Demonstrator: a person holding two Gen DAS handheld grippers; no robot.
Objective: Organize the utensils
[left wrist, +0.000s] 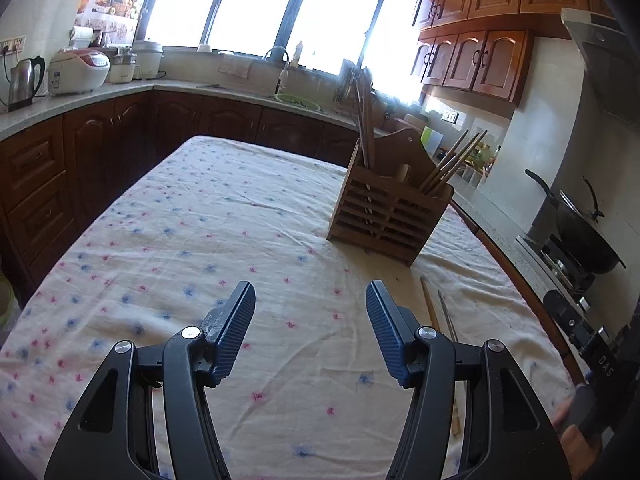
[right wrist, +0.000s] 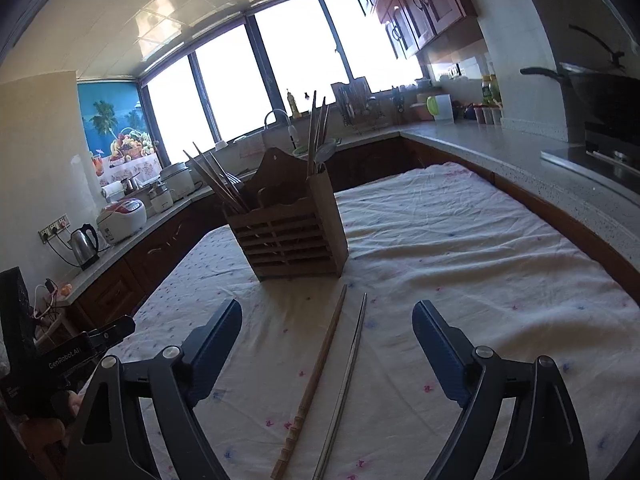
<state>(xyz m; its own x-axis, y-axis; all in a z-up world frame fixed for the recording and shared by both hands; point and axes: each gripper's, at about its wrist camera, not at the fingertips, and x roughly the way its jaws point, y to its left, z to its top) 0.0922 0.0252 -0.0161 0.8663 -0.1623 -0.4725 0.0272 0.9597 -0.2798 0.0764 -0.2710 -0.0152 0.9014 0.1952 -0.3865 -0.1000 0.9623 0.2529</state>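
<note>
On a table draped in a flower-print cloth [right wrist: 460, 240], two loose chopsticks wait to be put away: a wooden chopstick [right wrist: 316, 376] with a notched handle end and a metal chopstick [right wrist: 349, 368] lie side by side, close but apart, pointing toward the slatted wooden utensil holder [right wrist: 292, 236]. The holder stands upright just beyond their far tips and already carries bundles of chopsticks in its compartments (one bundle leaning out to the side, another standing taller with what looks like a spoon).

The right gripper [right wrist: 327, 316] hangs low over the pair with its jaws spread wide and nothing between them, both sticks lying inside the gap. The left gripper [left wrist: 311, 300] is also wide apart and holds nothing, poised above bare cloth, with the two sticks off to its right side in its own view.

The step in hand appears to be picking up one stick with the right gripper. To do it well, the jaws should likely shift sideways so that only one stick sits between the pads, then close across its middle, where it will balance. The metal one is thin and probably slippery, so a square, firm pinch matters; the cloth is wrinkled and could be caught up with it. Lifting clear before swinging toward a compartment should avoid nudging the holder.
</note>
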